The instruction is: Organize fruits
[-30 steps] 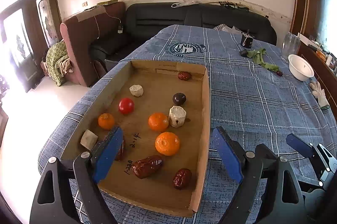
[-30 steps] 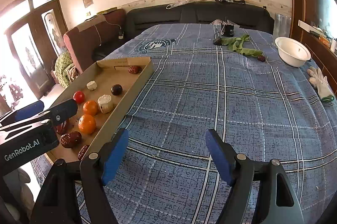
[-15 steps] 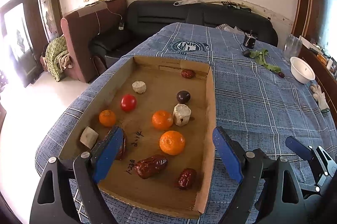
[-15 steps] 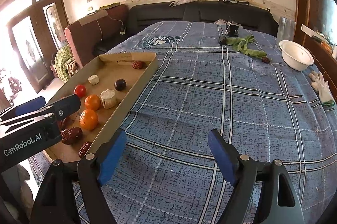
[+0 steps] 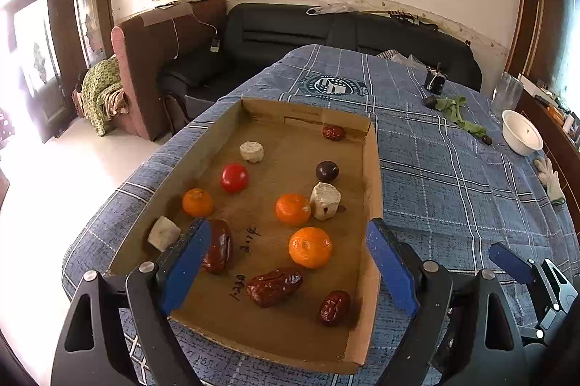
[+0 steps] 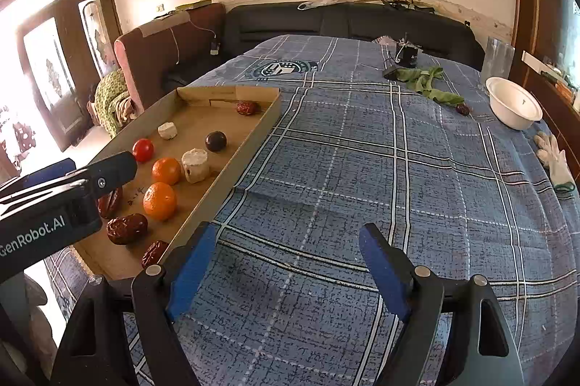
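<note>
A shallow cardboard tray lies on the blue plaid table and holds several fruits: oranges, one at the near middle, a red tomato, a dark plum, red dates, one near the front, and pale chunks. My left gripper is open and empty above the tray's near end. My right gripper is open and empty over bare cloth to the right of the tray. The left gripper's body hides part of the tray in the right wrist view.
A white bowl stands at the far right, with green leaves, a lone date and a small dark device behind it. White gloves lie at the right edge. A sofa stands beyond the table.
Both grippers have drifted slightly, the left one a little higher over the tray, the right one a little to the left. Both stay open and the fruits have not moved.
</note>
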{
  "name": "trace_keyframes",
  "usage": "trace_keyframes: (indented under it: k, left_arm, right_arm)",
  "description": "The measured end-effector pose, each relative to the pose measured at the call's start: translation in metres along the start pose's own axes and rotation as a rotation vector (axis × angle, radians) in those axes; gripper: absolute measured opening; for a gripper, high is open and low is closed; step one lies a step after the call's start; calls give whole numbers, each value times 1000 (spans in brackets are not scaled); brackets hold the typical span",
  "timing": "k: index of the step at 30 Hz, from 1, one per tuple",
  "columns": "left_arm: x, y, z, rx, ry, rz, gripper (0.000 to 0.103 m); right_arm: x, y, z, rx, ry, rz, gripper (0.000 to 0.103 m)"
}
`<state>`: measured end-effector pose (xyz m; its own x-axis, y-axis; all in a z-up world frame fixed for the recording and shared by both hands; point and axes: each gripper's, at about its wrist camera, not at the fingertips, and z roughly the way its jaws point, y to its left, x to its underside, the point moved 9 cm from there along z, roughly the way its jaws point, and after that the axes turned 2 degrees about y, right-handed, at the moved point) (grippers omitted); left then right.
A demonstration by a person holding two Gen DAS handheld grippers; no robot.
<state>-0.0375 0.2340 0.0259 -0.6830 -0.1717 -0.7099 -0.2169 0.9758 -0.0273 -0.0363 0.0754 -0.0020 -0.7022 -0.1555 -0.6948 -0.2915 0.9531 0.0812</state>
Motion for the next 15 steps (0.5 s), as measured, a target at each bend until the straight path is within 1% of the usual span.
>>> trace_keyframes:
  k: [3, 5, 8, 9, 10, 11, 13, 15]
  left_arm:
    - [-1, 3, -6, -11, -18, -4, 87]
    - [-3, 5, -13, -35, -50, -3, 87]
    - [-10, 11, -36, -90, -159, -5, 87]
    - [-13, 14, -47, -108, -206, -11, 88]
    - [-16, 17, -59, -128, -253, -20, 97]
    - [-18, 19, -66, -140, -279, -27, 103]
    - [-20, 25, -84, -169, -342, -56, 103]
    - [-18, 29, -92, -181, -366, -77, 103]
  right_arm:
    - [0, 1, -2, 3, -5, -3, 86]
    - [-1, 2, -6, 4, -12, -5, 86]
    - [-2, 4, -12, 6, -25, -12, 86]
    - [-2, 5, -14, 6, -29, -14, 86]
    - [-2, 7, -16, 7, -34, -18, 87]
    - [-2, 8, -18, 8, -38, -20, 87]
    - [-2, 10, -22, 8, -47, -25, 88]
    - [-2, 12, -26, 6, -53, -28, 88]
